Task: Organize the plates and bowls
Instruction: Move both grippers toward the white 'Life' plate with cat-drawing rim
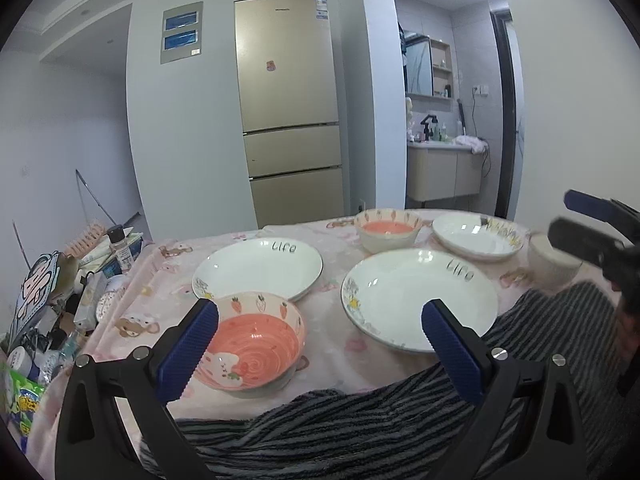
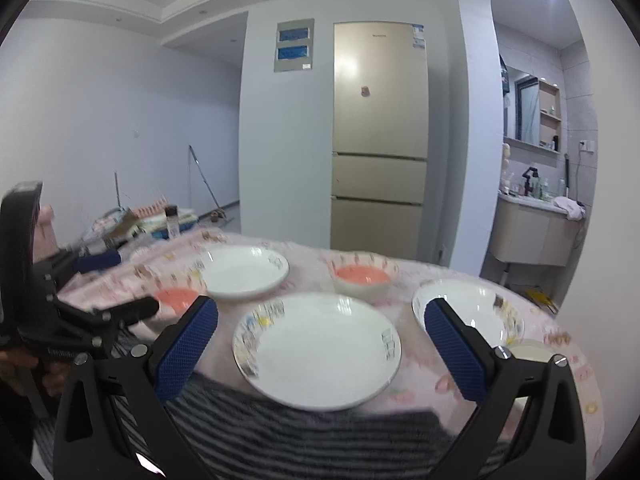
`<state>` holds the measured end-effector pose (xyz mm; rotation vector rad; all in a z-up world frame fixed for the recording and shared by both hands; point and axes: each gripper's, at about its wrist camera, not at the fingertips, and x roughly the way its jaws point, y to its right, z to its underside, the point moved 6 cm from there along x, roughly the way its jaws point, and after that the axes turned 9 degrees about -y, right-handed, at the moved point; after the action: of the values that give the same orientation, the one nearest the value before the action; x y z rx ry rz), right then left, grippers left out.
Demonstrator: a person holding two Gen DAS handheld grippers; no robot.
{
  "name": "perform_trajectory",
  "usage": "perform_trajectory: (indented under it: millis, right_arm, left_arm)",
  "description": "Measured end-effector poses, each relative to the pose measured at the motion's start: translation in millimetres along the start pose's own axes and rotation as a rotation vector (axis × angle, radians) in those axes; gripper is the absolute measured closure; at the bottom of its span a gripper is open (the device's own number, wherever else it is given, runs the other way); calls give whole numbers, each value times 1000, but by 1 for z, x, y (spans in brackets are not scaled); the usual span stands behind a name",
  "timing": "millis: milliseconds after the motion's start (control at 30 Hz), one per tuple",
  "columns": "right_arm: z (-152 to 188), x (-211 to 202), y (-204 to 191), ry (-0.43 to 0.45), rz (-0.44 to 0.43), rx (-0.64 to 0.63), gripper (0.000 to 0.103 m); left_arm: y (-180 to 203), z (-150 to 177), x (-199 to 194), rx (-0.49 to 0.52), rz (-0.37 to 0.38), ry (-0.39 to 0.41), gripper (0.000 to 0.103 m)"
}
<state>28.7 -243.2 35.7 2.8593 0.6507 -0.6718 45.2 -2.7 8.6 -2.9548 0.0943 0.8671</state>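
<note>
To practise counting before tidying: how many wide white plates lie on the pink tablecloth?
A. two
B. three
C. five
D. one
B: three wide white plates show, one at the left, one nearer at the right and one at the far right, all on the pink tablecloth.

Plates (image 1: 416, 300), bowls (image 1: 256, 344) upright, unstacked

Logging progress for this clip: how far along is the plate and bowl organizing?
Nothing looks done: three white plates and two pink bowls sit apart on the tablecloth, none stacked. In hand: nothing; left gripper and right gripper are open. All grouping is left.
</note>
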Motion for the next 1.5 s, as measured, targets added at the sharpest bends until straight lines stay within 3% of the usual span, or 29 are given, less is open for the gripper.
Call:
perform_trajectory:
  millis: [267,567,867,1067,1267,1500]
  right_arm:
    - [-74,-24,-23,154,-24,-112,0]
    - [-131,-10,-38,247,-91,-102,0]
    - [-176,28,-49,251,-149,-113,0]
    - [-195,55,-50,239,-175,-87,0]
    - [-213,89,-43,212,-201,-26,0]
    - [-233,114,-37,222,-212,84,0]
  left_arm:
    - [-24,-56,-57,-23,4,120,0]
    - [-50,-113,-90,-29,-2,228,0]
    - [-68,-156,-70,-37,12,198,0]
    - [-87,-179,-44,-34,-70,184,0]
    - [-123,-196,-12,-143,-25,150,0]
    - [-150,-196,27,-177,-41,96,0]
